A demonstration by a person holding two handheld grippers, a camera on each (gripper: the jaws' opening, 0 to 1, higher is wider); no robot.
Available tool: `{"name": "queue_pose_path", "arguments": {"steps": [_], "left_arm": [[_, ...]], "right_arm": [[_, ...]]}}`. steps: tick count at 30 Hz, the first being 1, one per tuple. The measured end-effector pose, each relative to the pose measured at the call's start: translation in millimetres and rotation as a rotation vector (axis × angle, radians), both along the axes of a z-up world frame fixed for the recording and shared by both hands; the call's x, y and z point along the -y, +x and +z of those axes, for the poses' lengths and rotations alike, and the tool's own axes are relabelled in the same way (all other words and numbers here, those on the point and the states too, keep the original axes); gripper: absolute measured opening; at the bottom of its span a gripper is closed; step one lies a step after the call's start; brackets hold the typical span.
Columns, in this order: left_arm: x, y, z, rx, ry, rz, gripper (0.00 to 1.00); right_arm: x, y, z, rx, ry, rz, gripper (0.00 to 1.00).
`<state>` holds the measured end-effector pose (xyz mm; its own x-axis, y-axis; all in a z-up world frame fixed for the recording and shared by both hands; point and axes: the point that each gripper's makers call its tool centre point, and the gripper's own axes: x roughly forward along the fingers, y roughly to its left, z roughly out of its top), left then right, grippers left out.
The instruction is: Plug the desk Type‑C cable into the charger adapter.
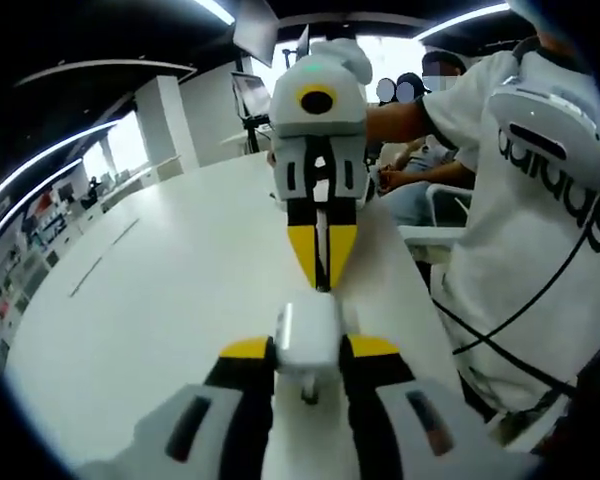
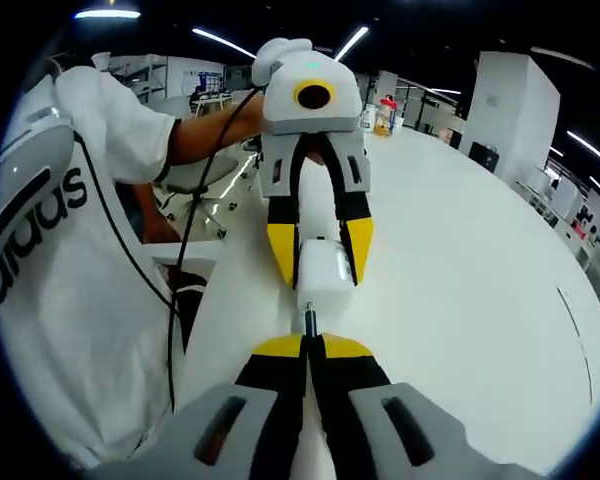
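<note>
A white charger adapter (image 1: 306,338) sits between the yellow-tipped jaws of my left gripper (image 1: 308,347), which is shut on it just above the white table (image 1: 150,290). Facing it, my right gripper (image 1: 322,270) is shut on the thin Type-C cable, whose end meets the adapter's far face. In the right gripper view, my right gripper (image 2: 311,345) pinches the cable just behind the small dark plug (image 2: 308,322). The plug touches the near face of the adapter (image 2: 323,272), held by the left gripper (image 2: 321,268). How deep the plug sits cannot be told.
The person holding the grippers wears a white printed shirt (image 1: 540,220) (image 2: 70,270) at the table's edge, with black cords hanging across it. Office chairs (image 2: 195,180) and seated people (image 1: 410,150) are behind. The long white table (image 2: 460,270) stretches away.
</note>
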<state>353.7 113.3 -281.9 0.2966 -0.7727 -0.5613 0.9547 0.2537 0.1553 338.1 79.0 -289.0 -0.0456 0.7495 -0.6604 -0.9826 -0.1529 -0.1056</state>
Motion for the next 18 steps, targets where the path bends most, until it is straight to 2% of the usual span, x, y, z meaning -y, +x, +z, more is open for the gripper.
{"name": "queue_pose_path", "arguments": {"steps": [7,14,18], "left_arm": [[0.6,0.3,-1.3,-0.005,0.041,0.016,0.25],[-0.1,1.5,-1.6,-0.033,0.023,0.061,0.25],[1.8,3.6,-2.7,-0.079,0.026,0.083,0.25]], "right_arm": [[0.1,-1.9,1.2,0.013,-0.077,-0.005,0.01],[1.5,-1.8,1.0,-0.002,-0.088,-0.026,0.00],[1.1,-3.0,1.6,-0.005,-0.089,-0.034,0.00]]}}
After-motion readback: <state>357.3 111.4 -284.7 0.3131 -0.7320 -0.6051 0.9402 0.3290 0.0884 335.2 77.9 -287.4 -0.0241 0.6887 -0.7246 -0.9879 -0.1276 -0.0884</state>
